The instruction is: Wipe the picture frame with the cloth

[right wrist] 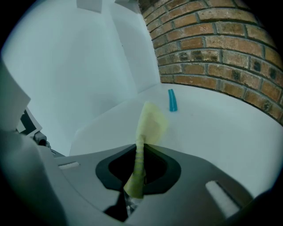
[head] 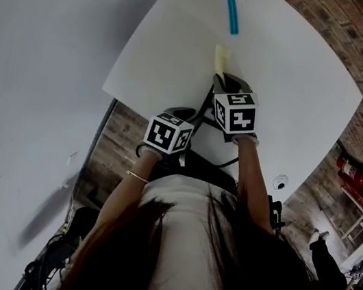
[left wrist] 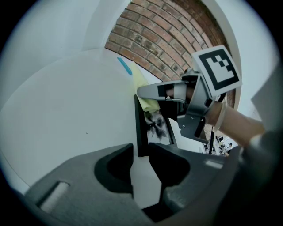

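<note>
Yellow cloth [right wrist: 149, 123] is pinched in the closed jaws of the right gripper [right wrist: 140, 152], its loose end sticking out past the tips. In the left gripper view it sits over the far end of the picture frame [left wrist: 141, 128], which appears to lie flat on the white table [left wrist: 66, 110]. The frame's long axis runs straight away from the left gripper [left wrist: 140, 152]. Its 2 jaws stand apart, with the frame's near end just ahead of the gap, unpressed. The wipe likely runs along that axis, toward the left jaws.

left gripper [left wrist: 140, 155], right gripper [right wrist: 140, 154]: grey shells, black pads [left wrist: 110, 168], black-and-white marker cubes [head: 234, 112] | worn: white top [head: 184, 207], thin bracelet [head: 137, 176] | hair [head: 263, 273]: long, dark
</note>
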Demonstrator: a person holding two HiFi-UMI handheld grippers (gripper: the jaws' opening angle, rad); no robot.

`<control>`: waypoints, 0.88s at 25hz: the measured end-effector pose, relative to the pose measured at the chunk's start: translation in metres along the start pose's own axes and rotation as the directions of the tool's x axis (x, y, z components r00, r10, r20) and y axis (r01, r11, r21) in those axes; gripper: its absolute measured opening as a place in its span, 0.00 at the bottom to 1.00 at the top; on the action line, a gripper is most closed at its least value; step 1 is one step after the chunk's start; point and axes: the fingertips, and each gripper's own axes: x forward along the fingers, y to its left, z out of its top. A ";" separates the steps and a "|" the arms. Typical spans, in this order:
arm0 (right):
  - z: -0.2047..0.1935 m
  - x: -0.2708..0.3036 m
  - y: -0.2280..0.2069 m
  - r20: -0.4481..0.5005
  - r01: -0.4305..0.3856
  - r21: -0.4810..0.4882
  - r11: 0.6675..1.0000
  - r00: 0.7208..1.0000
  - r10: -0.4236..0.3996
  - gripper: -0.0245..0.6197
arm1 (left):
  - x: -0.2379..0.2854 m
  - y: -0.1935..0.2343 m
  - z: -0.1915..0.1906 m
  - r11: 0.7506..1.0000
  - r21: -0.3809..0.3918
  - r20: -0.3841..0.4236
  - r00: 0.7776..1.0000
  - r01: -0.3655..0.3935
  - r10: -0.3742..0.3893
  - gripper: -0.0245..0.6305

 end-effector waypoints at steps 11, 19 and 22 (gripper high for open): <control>-0.004 -0.006 -0.011 0.000 0.036 0.019 0.999 0.999 -0.036 0.09 | 0.001 0.000 0.001 1.000 0.007 -0.001 1.000 0.004 -0.004 0.22; -0.008 -0.011 -0.022 0.002 0.057 0.044 0.997 0.998 -0.058 0.09 | 0.004 -0.001 0.002 1.000 0.006 -0.005 1.000 0.009 -0.009 0.21; -0.009 -0.013 -0.026 0.003 0.062 0.049 0.997 0.998 -0.062 0.09 | 0.005 -0.001 0.003 1.000 0.006 -0.006 1.000 0.008 -0.008 0.21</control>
